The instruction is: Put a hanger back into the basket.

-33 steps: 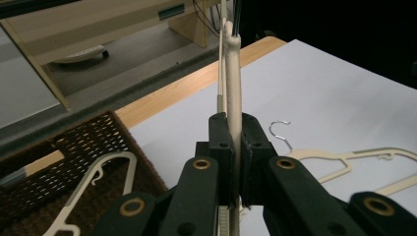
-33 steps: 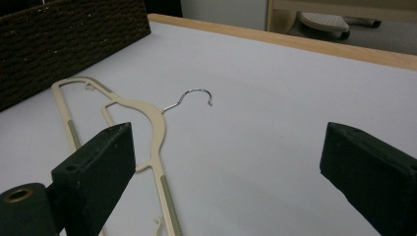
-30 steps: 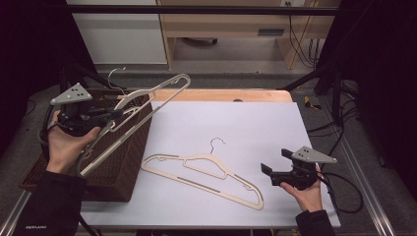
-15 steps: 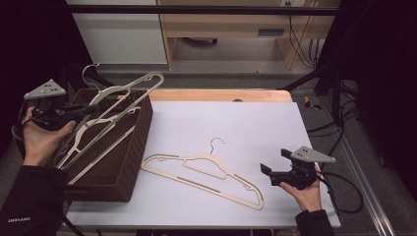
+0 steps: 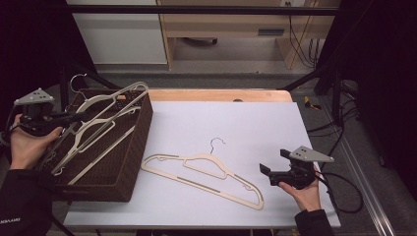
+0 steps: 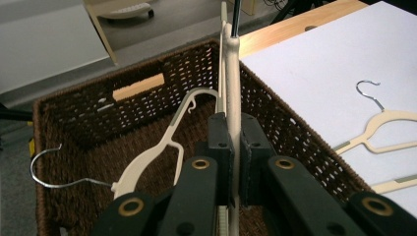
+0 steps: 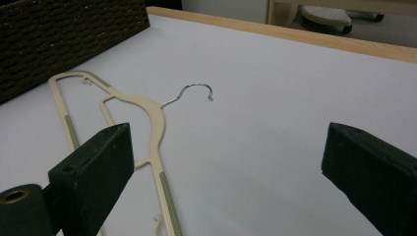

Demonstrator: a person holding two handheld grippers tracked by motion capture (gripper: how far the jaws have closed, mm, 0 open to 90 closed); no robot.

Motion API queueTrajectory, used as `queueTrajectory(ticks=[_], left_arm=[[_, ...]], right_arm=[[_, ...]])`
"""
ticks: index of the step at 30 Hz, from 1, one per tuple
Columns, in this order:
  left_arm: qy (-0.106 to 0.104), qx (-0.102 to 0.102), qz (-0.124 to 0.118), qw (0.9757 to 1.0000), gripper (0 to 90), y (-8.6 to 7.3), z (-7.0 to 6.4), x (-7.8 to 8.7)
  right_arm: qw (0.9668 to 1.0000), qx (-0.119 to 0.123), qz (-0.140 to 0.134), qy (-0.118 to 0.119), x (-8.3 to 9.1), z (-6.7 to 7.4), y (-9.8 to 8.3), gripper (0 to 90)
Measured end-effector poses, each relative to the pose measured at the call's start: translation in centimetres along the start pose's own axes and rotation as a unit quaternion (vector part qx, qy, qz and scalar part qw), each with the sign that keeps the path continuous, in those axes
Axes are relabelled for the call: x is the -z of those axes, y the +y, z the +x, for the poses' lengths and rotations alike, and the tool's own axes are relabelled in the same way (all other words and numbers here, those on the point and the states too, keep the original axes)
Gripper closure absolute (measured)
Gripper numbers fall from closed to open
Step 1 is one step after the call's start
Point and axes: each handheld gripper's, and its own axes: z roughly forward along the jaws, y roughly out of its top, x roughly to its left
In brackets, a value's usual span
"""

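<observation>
Left hand-held gripper (image 6: 235, 147) clamped on one cream hanger (image 6: 231, 88) over wicker basket (image 5: 129, 167); second hanger (image 6: 157, 157) beneath, at 9 o'clock. Right hand-held gripper (image 7: 226, 162) wide apart, holding nothing, third hanger (image 5: 206, 172) flat on desk (image 5: 246, 118).

Wicker basket (image 5: 129, 162): dark brown woven cane, rough and open-meshed, matt; a pale bare wood strip (image 6: 138, 86) set in its far wall.

Held hanger (image 6: 232, 98) above the basket: cream plastic, smooth, faint sheen, clamped between matt black plastic pads of the left gripper (image 6: 231, 142), brass-coloured rivets on its arms.

Hanger on the table (image 5: 204, 172), right of the basket: same cream plastic with grey-green matt strips, thin shiny wire hook.

Table top (image 5: 255, 123): matt white sheet, pale wood edge beyond.
</observation>
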Motion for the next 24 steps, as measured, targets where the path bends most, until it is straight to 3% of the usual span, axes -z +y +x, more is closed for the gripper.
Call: queueTrajectory(ticks=[8, 13, 17, 20, 24], left_arm=[[-0.004, 0.010, 0.021, 0.9997, 86.1, -1.4, 0.9, -0.6], [-0.011, 0.014, 0.036, 0.9992, 86.1, -3.1, 1.3, -1.0], [-0.027, 0.022, 0.037, 0.9987, 86.1, -4.0, 1.5, -1.3], [-0.025, 0.022, 0.051, 0.9982, 86.1, -4.2, 1.4, -1.9], [-0.021, 0.032, 0.078, 0.9962, 85.8, -5.4, 1.3, -3.9]], right_arm=[[1.0000, 0.001, 0.003, -0.001, -0.1, 0.1, -0.1, 5.8], [1.0000, 0.003, 0.006, 0.000, -0.1, 0.1, -0.1, 5.7], [1.0000, 0.004, 0.008, 0.002, -0.2, 0.1, -0.1, 5.6], [0.9999, 0.004, 0.010, 0.002, -0.4, 0.1, -0.1, 5.5], [0.9999, 0.003, 0.010, 0.003, -0.4, 0.2, -0.2, 5.5]])
